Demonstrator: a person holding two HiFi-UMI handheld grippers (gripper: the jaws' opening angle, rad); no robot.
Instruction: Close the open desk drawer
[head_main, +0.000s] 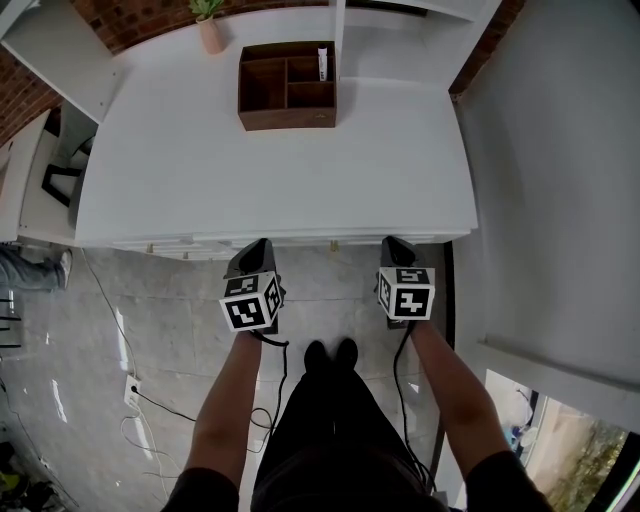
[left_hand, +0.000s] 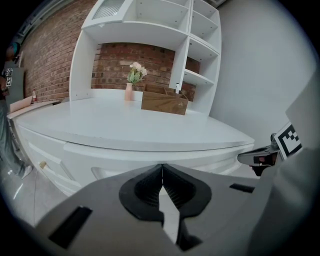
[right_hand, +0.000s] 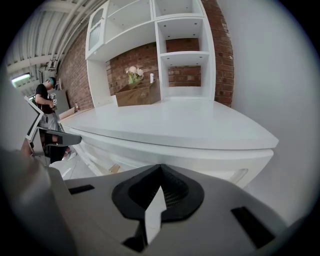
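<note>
Left gripper: jaws pressed together, nothing between them. Right gripper: likewise together and empty. We hold both level, tips pointing at the front of the desk, left one just short of it and right one near the right corner; we cannot tell whether either tip touches.

Drawer: a white front just under the desktop edge, straight ahead of the left gripper; from above it shows only as a narrow strip past the edge, so we judge it out by a little at most; how far we cannot tell. A recessed pull sits low on the front; small brass knobs lie further left.

Step in hand, our reading: the approach is done and the push is due, or nearly over. Next move: set the tips flat on the front, both at one height, and press straight in and evenly so the drawer does not skew.

Further back: a wooden box, a small plant, shelves, brick wall behind.
</note>
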